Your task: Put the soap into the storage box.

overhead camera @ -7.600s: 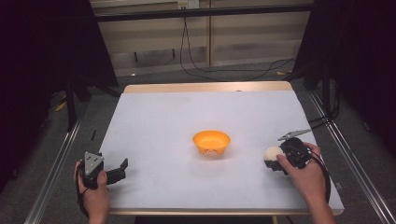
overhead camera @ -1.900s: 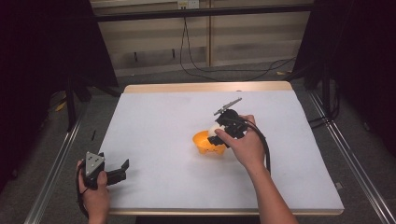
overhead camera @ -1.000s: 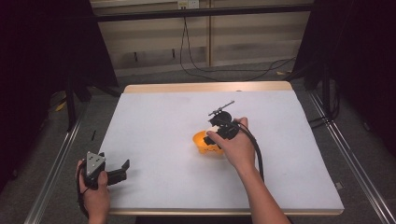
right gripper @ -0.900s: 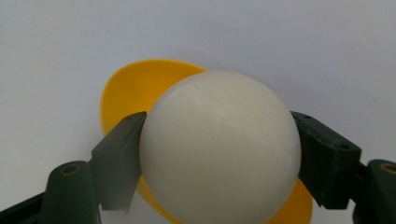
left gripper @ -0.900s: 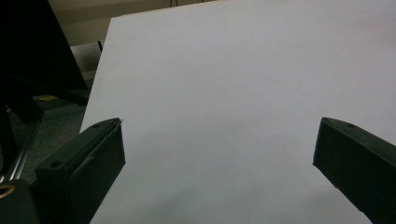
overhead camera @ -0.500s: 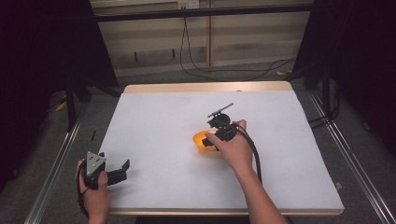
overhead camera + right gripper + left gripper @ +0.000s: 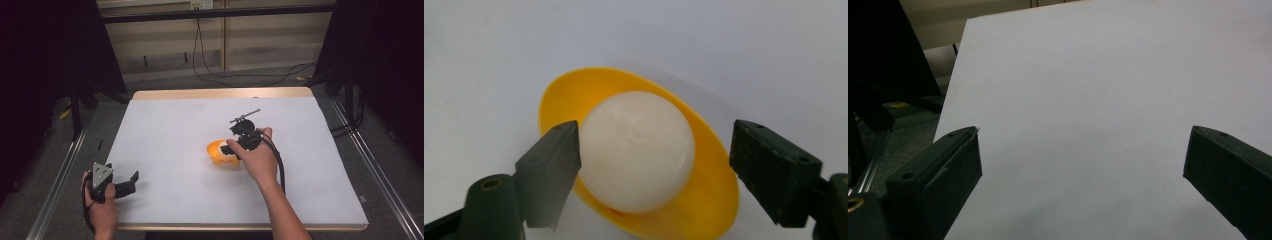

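A white desk [image 7: 165, 130] carries a small orange bowl [image 7: 719, 200] holding a smooth white ball [image 7: 636, 150], likely light and slippery; grip across its widest part. The right hand-held gripper [image 7: 654, 165] has just been opening, ball between its jaws, right jaw clear. The left hand-held gripper [image 7: 1080, 165] gapes empty.

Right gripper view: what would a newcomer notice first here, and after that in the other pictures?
A white ball sits in a yellow bowl, between the right tool's jaws, which have just been opening; the right-hand jaw stands clear of it. From above, the bowl lies near the middle of the white table, while the left tool rests open at the near left corner.
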Demonstrator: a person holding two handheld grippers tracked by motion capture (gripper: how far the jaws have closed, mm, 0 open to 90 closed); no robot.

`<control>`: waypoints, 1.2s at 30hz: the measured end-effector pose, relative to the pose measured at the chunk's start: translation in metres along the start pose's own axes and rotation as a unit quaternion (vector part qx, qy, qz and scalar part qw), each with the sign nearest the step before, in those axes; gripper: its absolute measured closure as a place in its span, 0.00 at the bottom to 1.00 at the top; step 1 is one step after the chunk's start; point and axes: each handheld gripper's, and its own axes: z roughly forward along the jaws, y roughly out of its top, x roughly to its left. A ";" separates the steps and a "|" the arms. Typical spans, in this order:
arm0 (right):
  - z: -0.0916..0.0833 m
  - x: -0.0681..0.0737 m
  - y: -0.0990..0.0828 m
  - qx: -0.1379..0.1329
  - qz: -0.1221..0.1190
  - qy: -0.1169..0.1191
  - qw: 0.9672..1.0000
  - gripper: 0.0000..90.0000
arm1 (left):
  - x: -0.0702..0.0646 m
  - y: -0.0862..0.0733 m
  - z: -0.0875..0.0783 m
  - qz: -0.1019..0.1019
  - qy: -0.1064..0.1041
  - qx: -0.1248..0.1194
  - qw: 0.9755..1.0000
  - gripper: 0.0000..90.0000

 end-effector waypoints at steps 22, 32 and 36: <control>-0.033 -0.040 -0.046 -0.078 -0.005 -0.003 0.997 0.00 | 0.000 0.000 0.000 0.001 0.002 0.000 1.000 0.02; -0.042 -0.057 -0.073 -0.087 0.000 -0.023 0.996 0.00 | 0.001 0.000 0.000 -0.005 0.001 0.000 1.000 0.02; -0.047 -0.064 -0.083 -0.096 0.004 -0.030 0.995 0.00 | 0.001 0.000 0.000 -0.004 0.001 -0.001 1.000 0.02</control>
